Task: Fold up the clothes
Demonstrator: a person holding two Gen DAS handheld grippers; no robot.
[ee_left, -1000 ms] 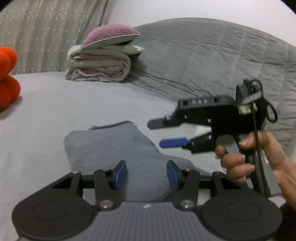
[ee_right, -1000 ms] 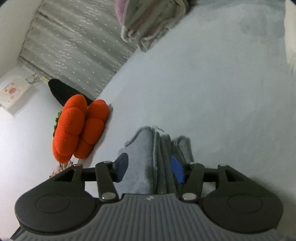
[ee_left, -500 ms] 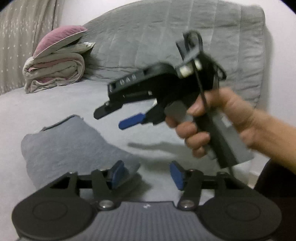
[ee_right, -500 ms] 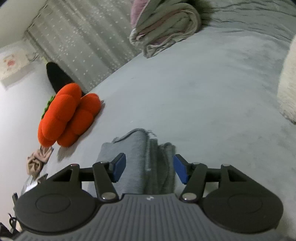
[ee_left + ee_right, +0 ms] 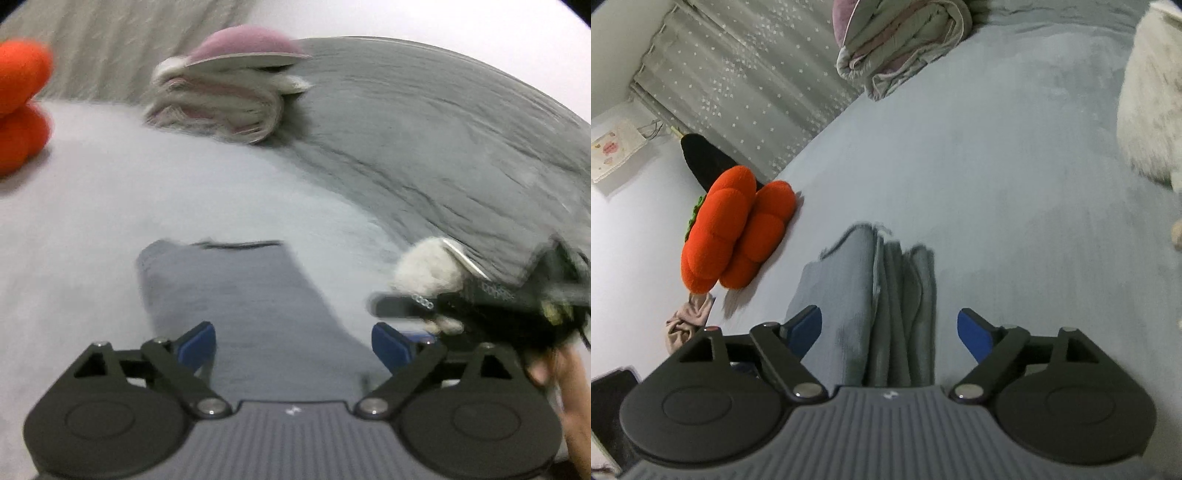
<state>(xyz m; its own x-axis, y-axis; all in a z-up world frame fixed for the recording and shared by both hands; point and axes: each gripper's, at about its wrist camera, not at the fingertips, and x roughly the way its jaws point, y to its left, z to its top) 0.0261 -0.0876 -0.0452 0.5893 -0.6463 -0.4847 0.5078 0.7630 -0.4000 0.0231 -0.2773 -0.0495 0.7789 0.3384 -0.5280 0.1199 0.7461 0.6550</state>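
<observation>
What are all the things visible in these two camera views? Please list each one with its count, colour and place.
folded garment: one, grey, on the bed between the open pads
bed: one, pale grey cover
pumpkin cushion: one, orange, at the bed's edge, left
rolled bedding: one bundle, grey and pink, far end of the bed
quilt: one, dark grey, behind the bed
fluffy thing: one, white, right edge
crumpled cloth: one, beige, below the cushion
curtain: one, grey, dotted
left hand-held gripper: one, black, blue pads, jaws opening above the garment
right hand-held gripper: one, black, blue pads, jaws opening
</observation>
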